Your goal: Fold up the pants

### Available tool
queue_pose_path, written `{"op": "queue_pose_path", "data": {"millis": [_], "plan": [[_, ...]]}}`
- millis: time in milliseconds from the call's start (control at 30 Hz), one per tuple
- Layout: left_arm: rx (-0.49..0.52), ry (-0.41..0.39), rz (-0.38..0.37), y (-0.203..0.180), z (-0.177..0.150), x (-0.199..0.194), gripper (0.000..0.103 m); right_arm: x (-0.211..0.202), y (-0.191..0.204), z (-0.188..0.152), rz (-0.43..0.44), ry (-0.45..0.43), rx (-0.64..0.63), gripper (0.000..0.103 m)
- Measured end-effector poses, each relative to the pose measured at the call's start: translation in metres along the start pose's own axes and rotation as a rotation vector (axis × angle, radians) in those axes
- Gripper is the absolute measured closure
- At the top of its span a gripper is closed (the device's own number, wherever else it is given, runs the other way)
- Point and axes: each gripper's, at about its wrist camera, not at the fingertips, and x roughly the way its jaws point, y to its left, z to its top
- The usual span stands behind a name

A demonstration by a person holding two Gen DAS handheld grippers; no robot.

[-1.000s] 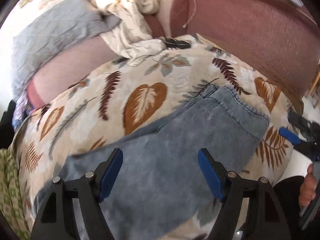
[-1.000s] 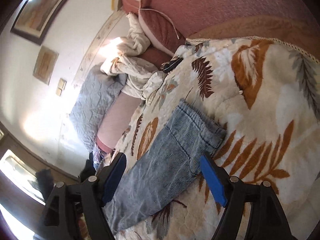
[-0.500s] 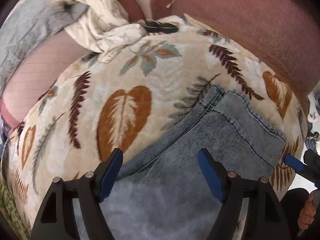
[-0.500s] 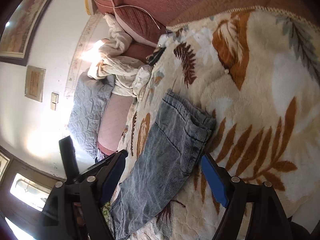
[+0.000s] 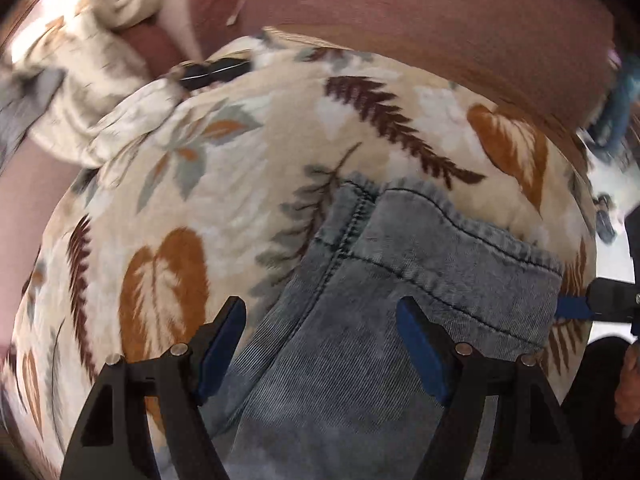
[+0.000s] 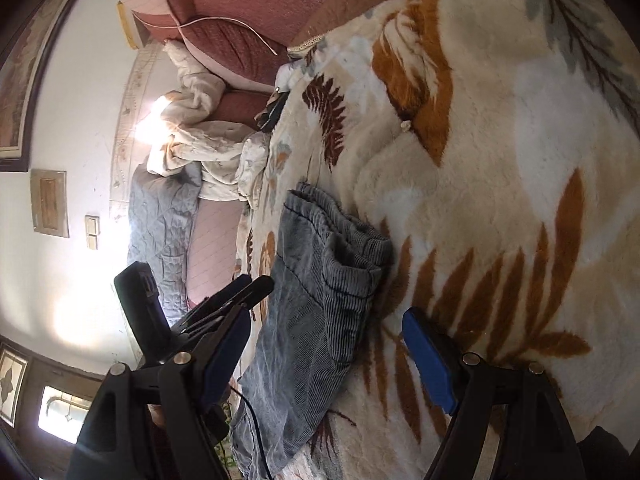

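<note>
Faded blue-grey denim pants lie flat on a cream blanket with a leaf print, their hemmed end pointing at the far side. My left gripper hovers close over the pants, open, with the denim's left edge showing between its blue pads and nothing gripped. In the right wrist view the pants stretch away, folded lengthwise. My right gripper stands open low over their near right edge. One of its blue pads shows at the denim's right corner. The left gripper appears beside the pants.
A crumpled cream sheet and a grey quilt lie past the blanket. A small black object rests at the blanket's far edge. A dusty-pink cushion rises behind. A person's hand shows at the right.
My left gripper has come forward and down over the pants, which now fill more of its view. The right gripper has rolled and sunk a little, and the left gripper has entered its view.
</note>
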Motion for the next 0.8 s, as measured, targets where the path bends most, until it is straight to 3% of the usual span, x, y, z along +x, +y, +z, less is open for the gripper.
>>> {"op": "queue_pose_path", "data": {"millis": [467, 800], "plan": [[0.142, -0.004, -0.143, -0.009, 0.028, 0.022, 0.025, 0.024, 0.02, 0.008, -0.084, -0.028, -0.089, 0.021], [0.058, 0.049, -0.303, 0.007, 0.044, 0.051, 0.025, 0.032, 0.029, 0.007, -0.092, -0.039, -0.142, 0.022]]}}
